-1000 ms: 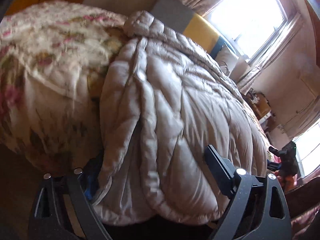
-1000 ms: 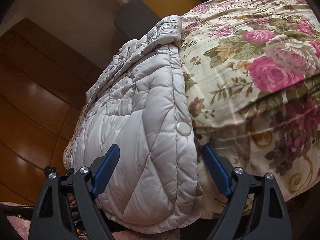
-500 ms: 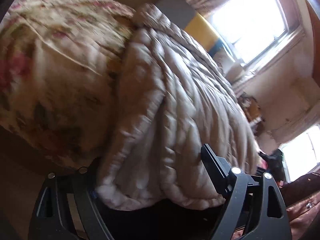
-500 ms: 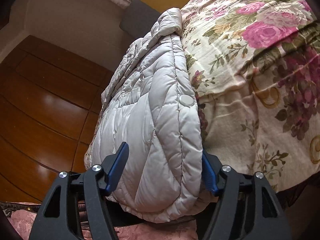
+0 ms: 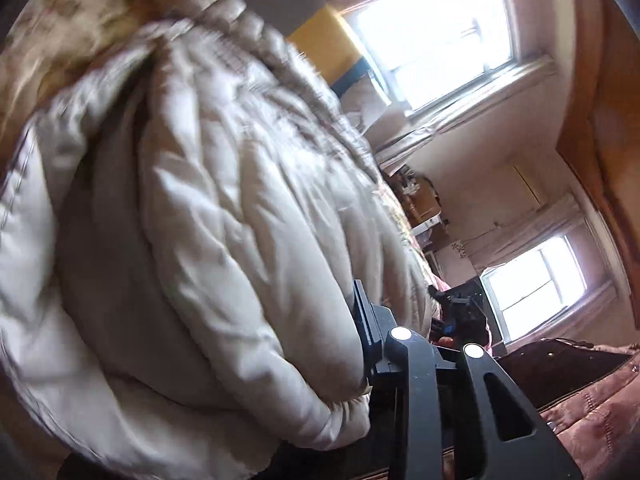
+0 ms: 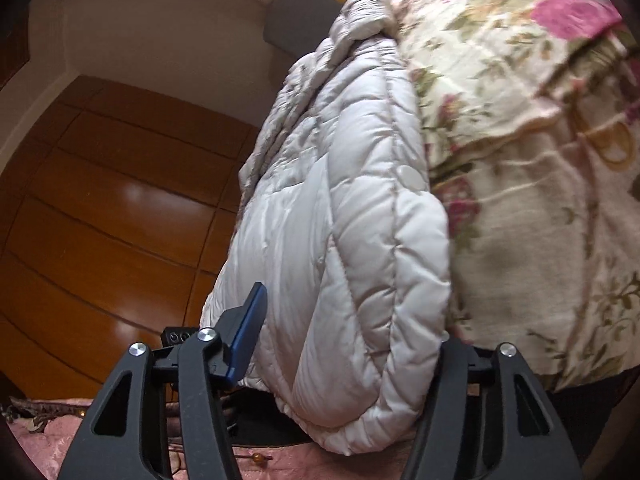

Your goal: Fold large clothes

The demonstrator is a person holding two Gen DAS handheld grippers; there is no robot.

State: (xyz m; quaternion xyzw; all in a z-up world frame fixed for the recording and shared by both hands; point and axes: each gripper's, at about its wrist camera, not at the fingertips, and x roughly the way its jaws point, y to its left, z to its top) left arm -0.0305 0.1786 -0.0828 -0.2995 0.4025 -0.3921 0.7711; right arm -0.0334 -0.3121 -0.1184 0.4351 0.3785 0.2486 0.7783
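Puffer jacket (image 6: 344, 240), pale grey and quilted, fills the space between the fingers of my right gripper (image 6: 344, 344); its jaws have just been closing and now both press the folded hem. My left gripper (image 5: 224, 344) has also just been closing; I see only one finger (image 5: 366, 328) against the jacket, the other is hidden, so I cannot tell its grip. The jacket lies on the floral bedspread (image 6: 540, 128). Beyond it are a wooden floor (image 6: 112, 200) and bright windows (image 5: 436, 40).

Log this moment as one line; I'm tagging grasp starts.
left gripper: closing on puffer jacket hem | right gripper: closing on hem | jacket on floral bedspread
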